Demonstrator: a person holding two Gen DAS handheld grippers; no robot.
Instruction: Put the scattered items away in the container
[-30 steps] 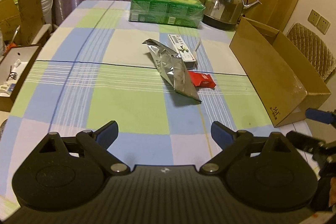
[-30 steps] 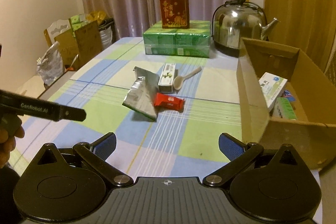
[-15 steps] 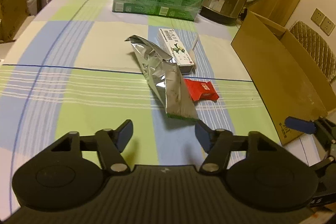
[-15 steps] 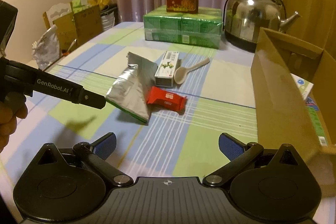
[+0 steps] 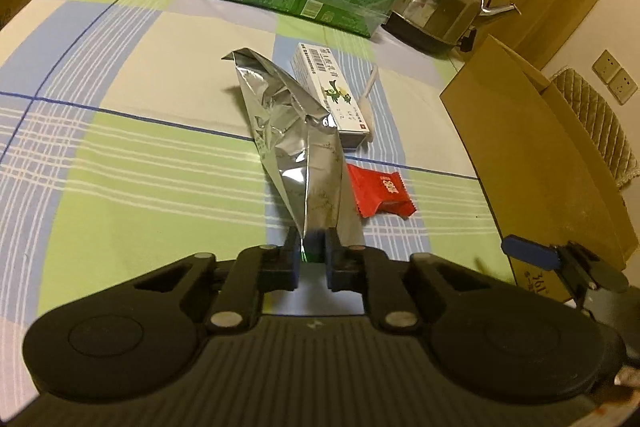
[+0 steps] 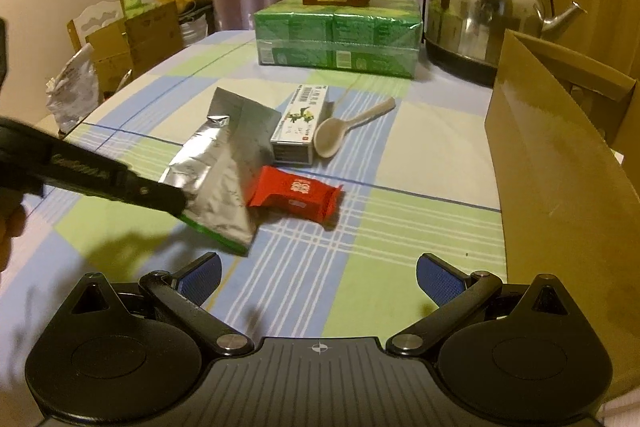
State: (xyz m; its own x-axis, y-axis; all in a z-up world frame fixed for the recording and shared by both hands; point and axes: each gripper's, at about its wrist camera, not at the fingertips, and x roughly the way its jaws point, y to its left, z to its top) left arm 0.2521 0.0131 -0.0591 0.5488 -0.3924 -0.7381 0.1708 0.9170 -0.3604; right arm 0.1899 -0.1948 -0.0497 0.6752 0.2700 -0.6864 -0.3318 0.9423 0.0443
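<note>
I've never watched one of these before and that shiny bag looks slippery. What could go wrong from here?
The left hand-held gripper pinches only the near corner of the silver foil bag, so the bag might slip free when lifted. The bag lies against the red snack packet and the white medicine box, so pulling it up could drag or nudge them. The long, floppy bag may also catch on the tall wall of the cardboard box rather than dropping inside.

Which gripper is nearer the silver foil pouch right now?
Left. The left gripper has its fingers shut on the near edge of the silver foil pouch. The right gripper is open, back from it, above the tablecloth.
</note>
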